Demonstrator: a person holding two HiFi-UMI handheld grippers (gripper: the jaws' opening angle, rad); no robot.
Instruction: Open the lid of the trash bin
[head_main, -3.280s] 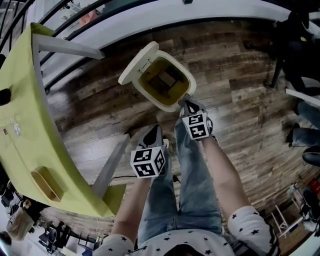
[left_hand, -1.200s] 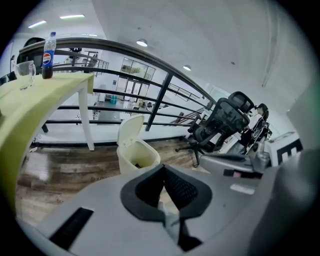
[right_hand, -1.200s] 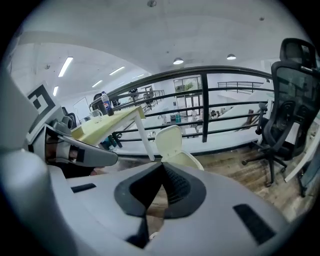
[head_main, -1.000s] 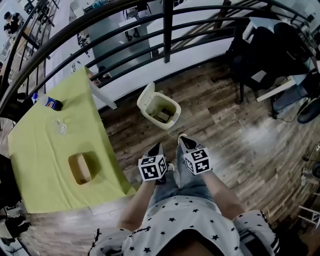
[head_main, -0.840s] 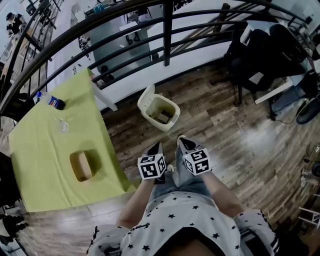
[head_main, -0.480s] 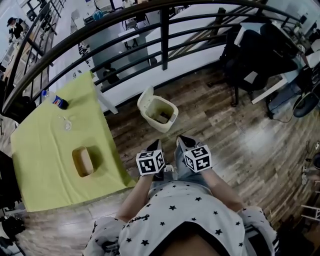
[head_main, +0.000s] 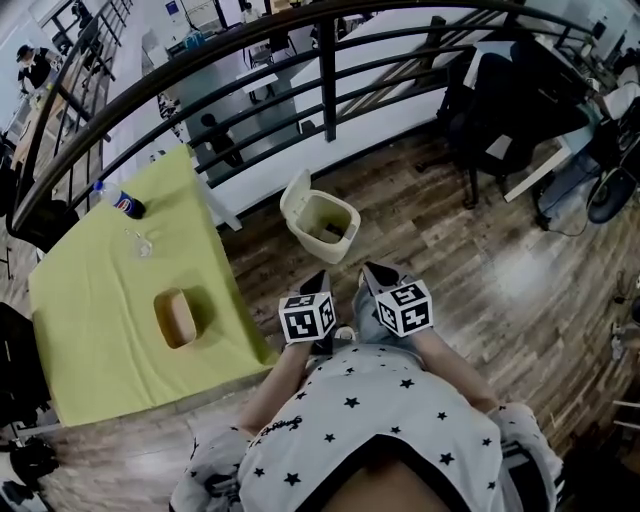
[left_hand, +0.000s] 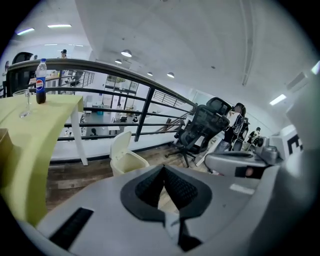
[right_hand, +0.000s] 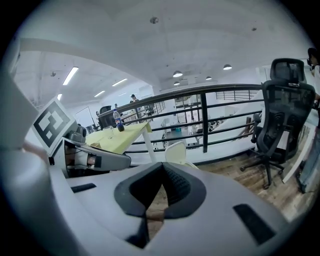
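Observation:
The cream trash bin stands on the wooden floor by the railing, its lid tipped up at the left and its dark inside showing. Both grippers hang close to my body, well short of the bin and touching nothing. My left gripper is shut and empty, and my right gripper beside it is shut and empty too. The left gripper view shows the bin beyond the closed left gripper. In the right gripper view the raised lid shows just above the closed right gripper.
A yellow-green table at the left carries a wooden box, a glass and a cola bottle. A black railing runs behind the bin. A black office chair stands at the right.
My right gripper was at the bin's rim and has drawn back. Both grippers now sit near my body, my view has risen, and the lid stays up.

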